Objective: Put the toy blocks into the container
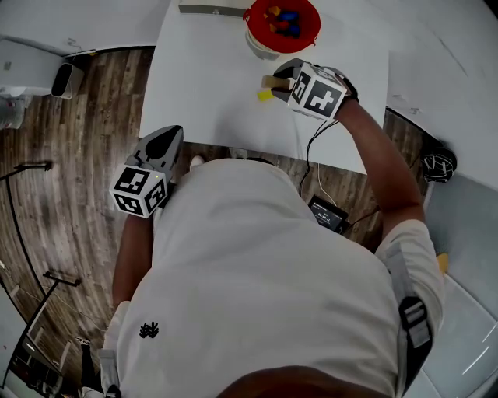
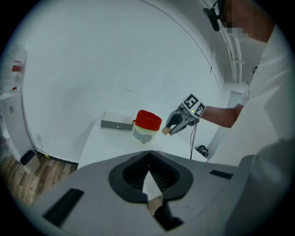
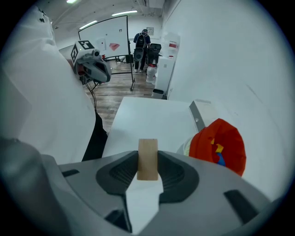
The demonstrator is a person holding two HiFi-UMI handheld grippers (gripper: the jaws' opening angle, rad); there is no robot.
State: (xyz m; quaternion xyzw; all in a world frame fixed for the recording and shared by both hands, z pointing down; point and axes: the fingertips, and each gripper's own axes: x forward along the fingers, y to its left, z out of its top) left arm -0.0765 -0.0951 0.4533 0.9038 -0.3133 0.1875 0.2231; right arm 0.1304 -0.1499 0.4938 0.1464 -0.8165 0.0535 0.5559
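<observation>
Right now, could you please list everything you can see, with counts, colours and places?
white rectangular table: one, white, centre of the scene.
red-rimmed round container: one, red over pale, far table edge.
small coloured toy blocks: several, red, blue and yellow, inside the container.
tan wooden block: one, tan, gripped between the right tongs' jaws.
small yellow block: one, yellow, on the table near the right tongs.
flat grey box: one, grey, far table edge, left of the container.
black box with cables: one, black, on the floor by the table's near edge.
right tongs: one, grey, close to the container, shut on the block.
left tongs: one, grey, jaws together, empty, off the table's near-left corner.
</observation>
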